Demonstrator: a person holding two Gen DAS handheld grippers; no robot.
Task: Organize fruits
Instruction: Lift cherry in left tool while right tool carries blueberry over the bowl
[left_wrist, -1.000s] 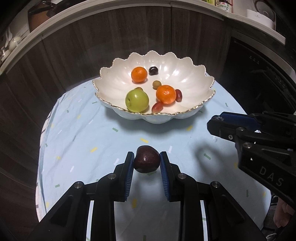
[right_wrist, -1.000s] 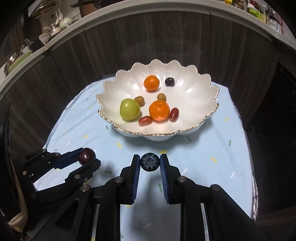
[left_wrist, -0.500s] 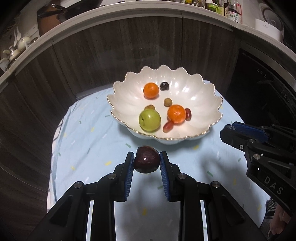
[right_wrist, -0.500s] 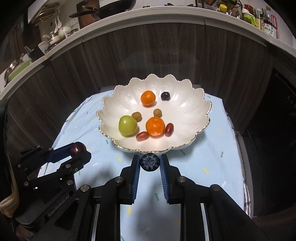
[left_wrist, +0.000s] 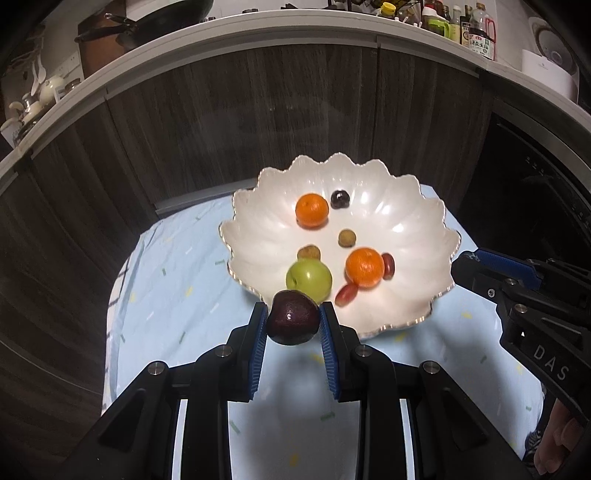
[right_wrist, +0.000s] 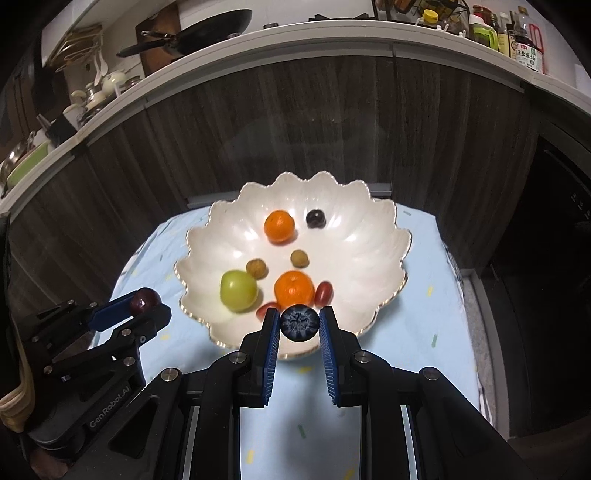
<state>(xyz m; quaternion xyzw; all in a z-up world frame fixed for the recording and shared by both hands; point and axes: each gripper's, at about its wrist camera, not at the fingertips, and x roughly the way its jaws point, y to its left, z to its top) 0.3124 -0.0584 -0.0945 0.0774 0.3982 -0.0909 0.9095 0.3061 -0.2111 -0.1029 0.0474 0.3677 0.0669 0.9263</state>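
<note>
My left gripper (left_wrist: 293, 320) is shut on a dark red plum (left_wrist: 293, 322), held above the near rim of the white scalloped bowl (left_wrist: 413, 221). My right gripper (right_wrist: 298, 324) is shut on a blueberry (right_wrist: 299, 322), also over the bowl's (right_wrist: 221, 236) near rim. In the bowl lie two oranges (left_wrist: 312, 209) (left_wrist: 364, 266), a green apple (left_wrist: 309, 279), a dark grape (left_wrist: 340, 198), two small brown fruits and two red grape tomatoes (left_wrist: 346, 294). In the right wrist view the left gripper (right_wrist: 144, 303) with the plum (right_wrist: 144, 300) shows at the left.
The bowl stands on a small table under a light blue cloth (left_wrist: 173, 280) with coloured flecks. Dark wood cabinet fronts (left_wrist: 258, 110) rise close behind it. A dark appliance (left_wrist: 535, 192) is at the right. A counter above holds pans and bottles.
Both grippers have risen and moved toward the bowl with their fruits still gripped. The bowl now sits lower in both views, right behind the fingertips.
</note>
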